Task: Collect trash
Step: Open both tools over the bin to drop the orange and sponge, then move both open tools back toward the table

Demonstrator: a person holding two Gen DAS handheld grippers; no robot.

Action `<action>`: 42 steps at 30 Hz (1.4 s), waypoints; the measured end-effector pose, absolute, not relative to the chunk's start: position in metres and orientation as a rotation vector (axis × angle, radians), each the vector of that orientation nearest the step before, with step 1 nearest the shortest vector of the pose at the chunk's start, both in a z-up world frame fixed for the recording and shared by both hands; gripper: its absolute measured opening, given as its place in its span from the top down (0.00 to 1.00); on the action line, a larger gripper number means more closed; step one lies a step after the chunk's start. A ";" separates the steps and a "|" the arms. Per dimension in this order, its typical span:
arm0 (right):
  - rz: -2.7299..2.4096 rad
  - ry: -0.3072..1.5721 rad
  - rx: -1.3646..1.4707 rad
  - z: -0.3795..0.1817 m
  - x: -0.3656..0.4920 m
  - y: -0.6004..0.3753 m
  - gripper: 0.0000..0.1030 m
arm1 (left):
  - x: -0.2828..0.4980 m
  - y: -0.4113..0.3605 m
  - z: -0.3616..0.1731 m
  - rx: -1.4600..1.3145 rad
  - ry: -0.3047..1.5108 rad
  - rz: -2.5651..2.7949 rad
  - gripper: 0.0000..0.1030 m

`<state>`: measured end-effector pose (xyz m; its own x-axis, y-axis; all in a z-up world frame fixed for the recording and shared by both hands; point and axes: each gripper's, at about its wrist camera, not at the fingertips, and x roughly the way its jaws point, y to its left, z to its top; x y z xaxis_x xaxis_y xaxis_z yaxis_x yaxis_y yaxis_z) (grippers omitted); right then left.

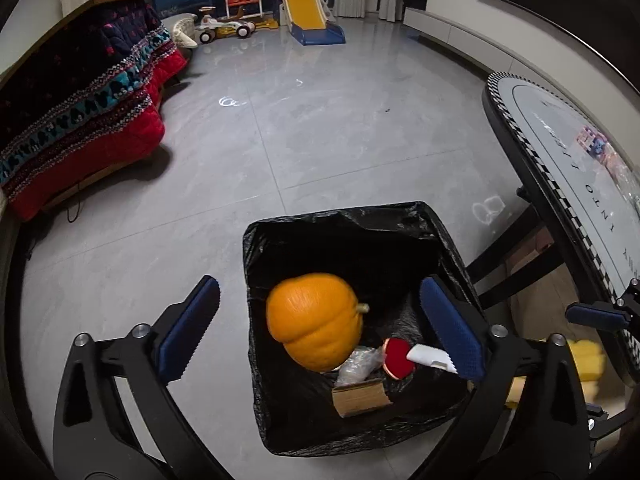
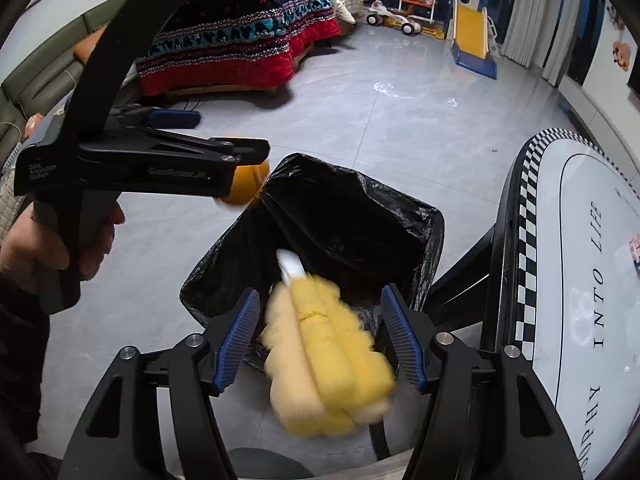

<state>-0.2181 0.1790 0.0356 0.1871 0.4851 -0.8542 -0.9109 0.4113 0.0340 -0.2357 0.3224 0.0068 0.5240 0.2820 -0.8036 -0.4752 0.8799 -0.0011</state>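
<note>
Grey tiled living-room floor (image 1: 320, 140) with kids' toys at the far end, and right below both cameras sits a square trash bin lined with a black plastic bag (image 1: 400, 220), parked next to an oval white surface with a checkered rim (image 2: 524, 240), probably so stuff cleared off it drops straight in. Left hand-held gripper (image 1: 320, 320) is spread wide over the bin, nothing touching its blue pads, and the round orange pumpkin (image 1: 316, 320) looks to be in mid-air between them, above a small cardboard box (image 1: 360, 398), crinkled clear wrapper and red-and-white bit already in the bag. Right hand-held gripper (image 2: 320, 340) is also spread, its pads clear of the blurry yellow corn-cob-looking bundle (image 2: 332, 356), which looks to be dropping over the near rim. I'd guess both items were just let go.
</note>
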 end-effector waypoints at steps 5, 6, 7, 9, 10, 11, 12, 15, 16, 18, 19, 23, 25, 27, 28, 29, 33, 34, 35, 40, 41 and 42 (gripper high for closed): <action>1.059 0.909 -0.544 0.042 -0.215 0.170 0.33 | -0.242 0.328 0.018 -0.244 0.906 0.481 0.06; 1.055 0.905 -0.532 0.045 -0.214 0.167 0.33 | -0.243 0.328 0.021 -0.248 0.901 0.480 0.06; 1.054 0.904 -0.524 0.046 -0.213 0.165 0.33 | -0.242 0.328 0.023 -0.248 0.897 0.478 0.06; 1.050 0.895 -0.508 0.051 -0.212 0.161 0.33 | -0.239 0.324 0.028 -0.236 0.892 0.471 0.06; 1.050 0.891 -0.501 0.054 -0.211 0.159 0.33 | -0.237 0.321 0.030 -0.228 0.890 0.468 0.06; 1.048 0.887 -0.491 0.056 -0.209 0.156 0.33 | -0.234 0.317 0.034 -0.219 0.886 0.463 0.06; 1.045 0.884 -0.482 0.059 -0.209 0.154 0.32 | -0.231 0.315 0.037 -0.212 0.882 0.455 0.06; 1.035 0.871 -0.461 0.067 -0.204 0.146 0.30 | -0.223 0.304 0.044 -0.200 0.872 0.431 0.06; 1.032 0.868 -0.454 0.069 -0.203 0.144 0.30 | -0.219 0.301 0.046 -0.193 0.872 0.423 0.06; 1.026 0.868 -0.432 0.074 -0.198 0.136 0.30 | -0.211 0.293 0.050 -0.177 0.875 0.410 0.06; 1.025 0.868 -0.424 0.076 -0.196 0.133 0.29 | -0.207 0.289 0.052 -0.173 0.873 0.404 0.06; 1.017 0.866 -0.402 0.083 -0.186 0.120 0.29 | -0.194 0.277 0.058 -0.173 0.865 0.378 0.06; 1.012 0.867 -0.396 0.086 -0.180 0.114 0.29 | -0.188 0.271 0.060 -0.176 0.864 0.366 0.06; 1.006 0.869 -0.387 0.088 -0.173 0.107 0.29 | -0.181 0.265 0.064 -0.172 0.862 0.356 0.06; 1.000 0.870 -0.379 0.090 -0.169 0.103 0.29 | -0.177 0.261 0.066 -0.167 0.860 0.350 0.06; 0.997 0.871 -0.375 0.090 -0.166 0.100 0.29 | -0.173 0.257 0.068 -0.160 0.859 0.343 0.06; 0.966 0.874 -0.345 0.095 -0.147 0.083 0.29 | -0.154 0.241 0.077 -0.139 0.856 0.312 0.06; 0.957 0.875 -0.337 0.097 -0.143 0.078 0.29 | -0.148 0.237 0.079 -0.133 0.855 0.300 0.06; 0.947 0.875 -0.330 0.098 -0.138 0.073 0.29 | -0.142 0.232 0.081 -0.127 0.853 0.292 0.06; 0.878 0.880 -0.296 0.103 -0.111 0.043 0.29 | -0.110 0.203 0.090 -0.101 0.845 0.224 0.06; 0.865 0.882 -0.289 0.103 -0.105 0.036 0.29 | -0.103 0.197 0.091 -0.096 0.843 0.210 0.06; 0.848 0.884 -0.282 0.104 -0.098 0.029 0.29 | -0.096 0.191 0.093 -0.091 0.841 0.196 0.06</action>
<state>-0.0984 0.0289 0.1043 0.3431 0.5327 -0.7736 -0.7508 0.6504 0.1149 -0.0963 0.1912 0.0930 0.6500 0.1360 -0.7477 -0.2081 0.9781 -0.0030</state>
